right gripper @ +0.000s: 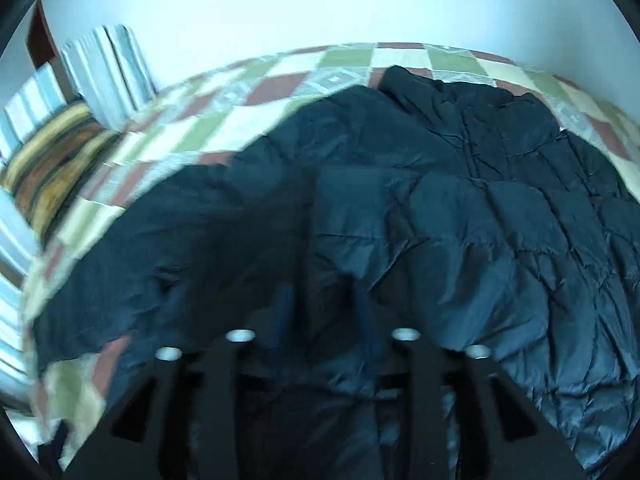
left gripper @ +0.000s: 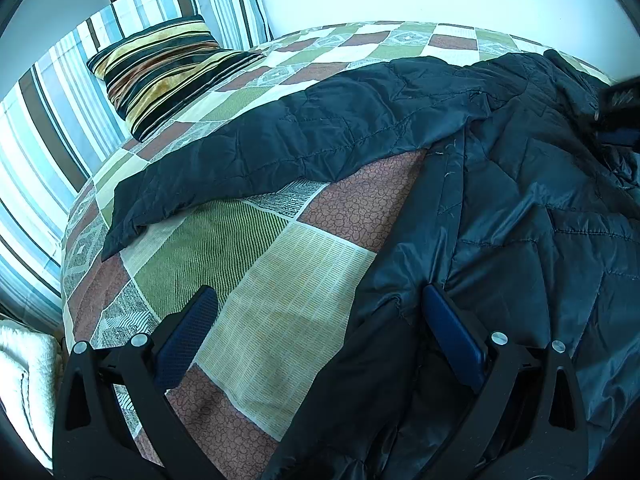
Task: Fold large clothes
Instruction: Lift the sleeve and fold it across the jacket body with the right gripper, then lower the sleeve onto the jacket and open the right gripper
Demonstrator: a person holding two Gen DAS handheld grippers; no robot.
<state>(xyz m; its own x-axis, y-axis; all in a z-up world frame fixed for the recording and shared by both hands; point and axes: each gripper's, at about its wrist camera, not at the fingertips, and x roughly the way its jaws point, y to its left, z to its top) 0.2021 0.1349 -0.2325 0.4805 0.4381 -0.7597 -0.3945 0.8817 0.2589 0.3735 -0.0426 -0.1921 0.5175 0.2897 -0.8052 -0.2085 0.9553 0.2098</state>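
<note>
A large dark quilted jacket (left gripper: 520,200) lies spread on a bed with a patchwork cover (left gripper: 280,280). One sleeve (left gripper: 260,152) stretches left toward the pillows. My left gripper (left gripper: 320,304) is open, its blue pads wide apart; the right pad (left gripper: 452,336) touches the jacket's near left edge, the left pad is over bare cover. In the blurred right wrist view the jacket (right gripper: 460,208) fills the frame. My right gripper (right gripper: 324,300) has its fingers close together with a fold of jacket fabric between them.
A striped velvet cushion (left gripper: 160,68) and striped pillows (left gripper: 52,120) lie at the bed's left end by the wall. A white blanket (left gripper: 24,380) sits beside the bed at lower left. The other gripper's tip (left gripper: 620,108) shows at the right edge.
</note>
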